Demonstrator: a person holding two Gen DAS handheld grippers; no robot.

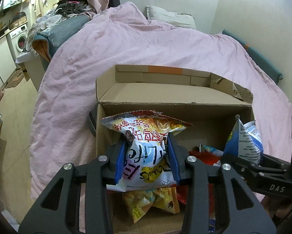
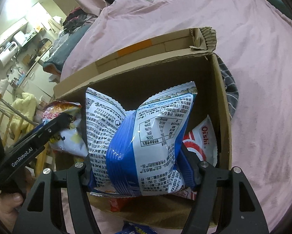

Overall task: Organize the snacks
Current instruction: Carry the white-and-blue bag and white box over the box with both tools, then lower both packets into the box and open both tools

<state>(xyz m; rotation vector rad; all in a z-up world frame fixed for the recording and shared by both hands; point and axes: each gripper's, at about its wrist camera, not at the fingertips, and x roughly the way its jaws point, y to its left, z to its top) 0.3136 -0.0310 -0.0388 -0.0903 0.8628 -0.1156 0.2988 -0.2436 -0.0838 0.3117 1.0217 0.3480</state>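
The left hand-held gripper (image 1: 146, 156), black with blue pads, is clamped on a puffy white snack bag printed with red characters and a yellow patch (image 1: 144, 136), its pads pressing the bag's two sides. The bag hangs just ahead of the fingers, over the open mouth of a brown cardboard box (image 1: 175, 93) that sits on a bed covered with a wrinkled pink quilt (image 1: 126, 44). Below this gripper, inside the box, lie yellow snack packets (image 1: 151, 202) and a red packet (image 1: 204, 156). The right hand-held gripper (image 2: 141, 167) pinches a blue-and-white foil snack bag with a printed nutrition table (image 2: 144, 134), crumpled between its blue pads and held over the same box. To the right of that bag, a white-and-red Oishi packet (image 2: 204, 142) leans against the inner box wall. Left of the right gripper, the left gripper and its bag are visible. Each box flap stands open on the far side.
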